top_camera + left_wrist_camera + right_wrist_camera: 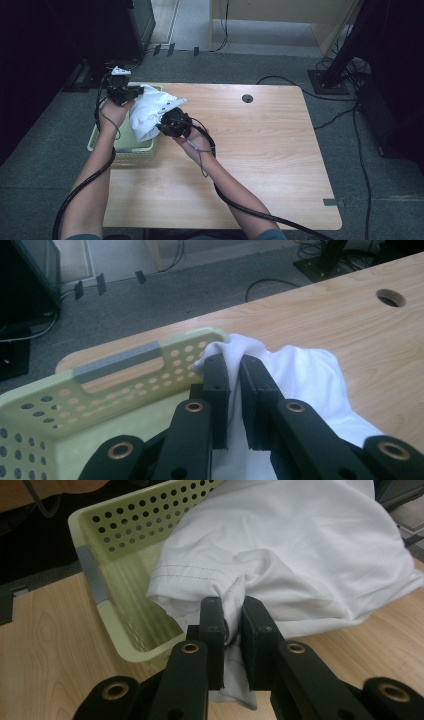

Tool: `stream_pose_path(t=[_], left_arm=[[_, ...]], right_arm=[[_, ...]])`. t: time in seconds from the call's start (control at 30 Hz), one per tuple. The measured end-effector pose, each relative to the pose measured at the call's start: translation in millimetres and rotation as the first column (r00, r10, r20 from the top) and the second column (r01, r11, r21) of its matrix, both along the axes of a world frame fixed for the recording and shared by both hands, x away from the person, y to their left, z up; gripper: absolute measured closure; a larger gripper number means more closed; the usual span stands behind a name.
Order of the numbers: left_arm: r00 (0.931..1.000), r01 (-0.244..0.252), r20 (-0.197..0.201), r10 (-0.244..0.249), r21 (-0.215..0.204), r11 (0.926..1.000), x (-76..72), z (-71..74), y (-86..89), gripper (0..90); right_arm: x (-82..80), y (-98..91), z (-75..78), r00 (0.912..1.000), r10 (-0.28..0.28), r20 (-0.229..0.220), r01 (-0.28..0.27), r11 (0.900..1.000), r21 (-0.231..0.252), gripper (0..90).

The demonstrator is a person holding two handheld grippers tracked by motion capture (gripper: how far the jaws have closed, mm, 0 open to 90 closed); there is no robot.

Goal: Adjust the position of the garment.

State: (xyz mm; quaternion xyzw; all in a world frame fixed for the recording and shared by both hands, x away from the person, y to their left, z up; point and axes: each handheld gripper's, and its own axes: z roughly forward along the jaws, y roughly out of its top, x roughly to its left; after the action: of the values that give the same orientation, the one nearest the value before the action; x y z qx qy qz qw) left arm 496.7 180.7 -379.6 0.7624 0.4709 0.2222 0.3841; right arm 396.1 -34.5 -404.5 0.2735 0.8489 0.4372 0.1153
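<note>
Right now I hold a white cloth (147, 116) between my two tools, bunched up over the near right corner of the pale green basket (122, 148) that sits at the left edge of the tabletop (260, 150). My left hand-held gripper (134, 92) is clamped on a fold of the cloth at the basket's far rim; in the left gripper view its jaws stand narrow with the white fabric pinched between them, and the basket's perforated wall and grey-taped handle slot lie just beside them. My right hand-held gripper (167, 120) is closed on another gathered fold of the same cloth at its right side, where a stitched hem shows just above the jaws in the right gripper view. Part of the cloth drapes over the basket's rim, and part spreads onto the wood beside it.
</note>
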Motion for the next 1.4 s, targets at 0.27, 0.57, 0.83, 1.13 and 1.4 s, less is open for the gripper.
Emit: stream_pose_path(t=[0.27, 0.57, 0.83, 1.13, 1.4], left_arm=[[1.0000, -0.008, -0.004, 0.008, 0.015, 0.9999, 7.6, -15.4, 6.7, 84.6], [0.9996, -0.017, -0.025, 0.017, -0.025, 0.9995, 17.2, -24.1, 15.0, 84.6], [0.9984, -0.037, -0.042, 0.037, -0.001, 0.9993, 19.6, -33.5, 21.4, 84.6], [0.9968, -0.055, -0.057, 0.055, 0.005, 0.9985, 22.0, -37.8, 30.9, 84.6], [0.9959, -0.067, -0.060, 0.068, 0.015, 0.9976, 23.7, -35.5, 39.6, 84.6]], right_arm=[[8.7, 10.6, -15.5, 0.9995, 0.000, -0.031, 0.001, 1.0000, 0.006, 82.4], [14.5, 20.5, -21.0, 0.9995, 0.005, -0.030, -0.005, 1.0000, -0.001, 82.4], [17.5, 24.5, -22.8, 0.9992, 0.005, -0.039, -0.005, 1.0000, 0.003, 82.4], [17.9, 33.2, -24.9, 0.9989, 0.012, -0.046, -0.011, 0.9999, 0.005, 82.4], [20.5, 39.9, -26.0, 0.9984, 0.019, -0.054, -0.018, 0.9997, 0.015, 82.4]])
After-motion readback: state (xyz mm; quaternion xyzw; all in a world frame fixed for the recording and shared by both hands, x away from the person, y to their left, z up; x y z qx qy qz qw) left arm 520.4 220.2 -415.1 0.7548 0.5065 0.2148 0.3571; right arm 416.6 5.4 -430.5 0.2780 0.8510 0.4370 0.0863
